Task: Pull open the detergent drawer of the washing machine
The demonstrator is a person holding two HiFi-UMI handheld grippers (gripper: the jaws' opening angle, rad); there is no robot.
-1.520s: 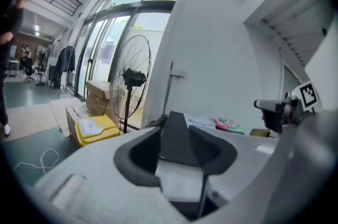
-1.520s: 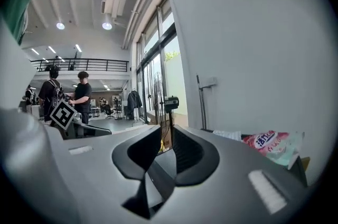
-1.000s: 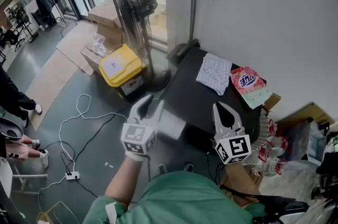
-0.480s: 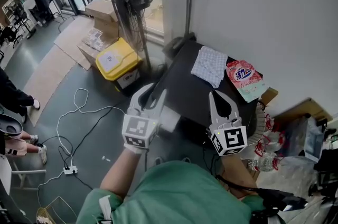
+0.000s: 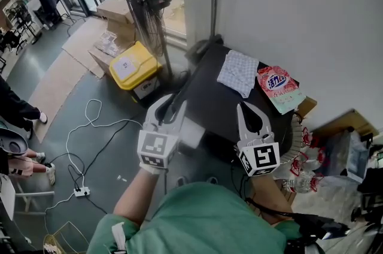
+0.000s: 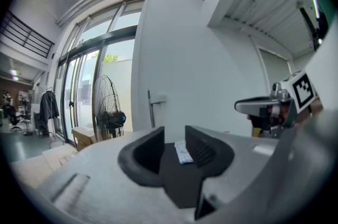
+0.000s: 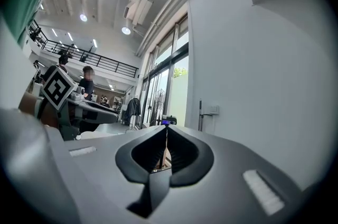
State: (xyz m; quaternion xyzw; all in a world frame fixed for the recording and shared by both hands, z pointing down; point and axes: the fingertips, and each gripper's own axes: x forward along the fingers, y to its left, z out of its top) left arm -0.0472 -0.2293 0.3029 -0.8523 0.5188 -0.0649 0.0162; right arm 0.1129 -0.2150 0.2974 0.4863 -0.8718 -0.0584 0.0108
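The washing machine's dark top (image 5: 209, 104) lies ahead of me in the head view. A pale block (image 5: 192, 132) that looks like the drawer juts out from its near left corner. My left gripper (image 5: 172, 104) hovers just left of that block, apart from it. Its jaws stand a little apart with nothing between them, and the left gripper (image 6: 174, 138) looks across the dark top toward the wall. My right gripper (image 5: 245, 110) is over the machine's near edge with its tips together and holding nothing. In its own view the right gripper (image 7: 167, 129) shows no gap.
A checked cloth (image 5: 239, 73) and a pink detergent bag (image 5: 278, 86) lie on the machine top by the white wall. A standing fan (image 5: 143, 1), a yellow-lidded bin (image 5: 133, 70) and cardboard boxes (image 5: 116, 13) stand to the left. Cables (image 5: 90, 127) trail over the floor. Bottles and bags (image 5: 311, 169) crowd the right.
The left gripper has drifted slightly up beside the pale block and its jaws have narrowed a little. The right gripper has stayed put. The head view shifted slightly.
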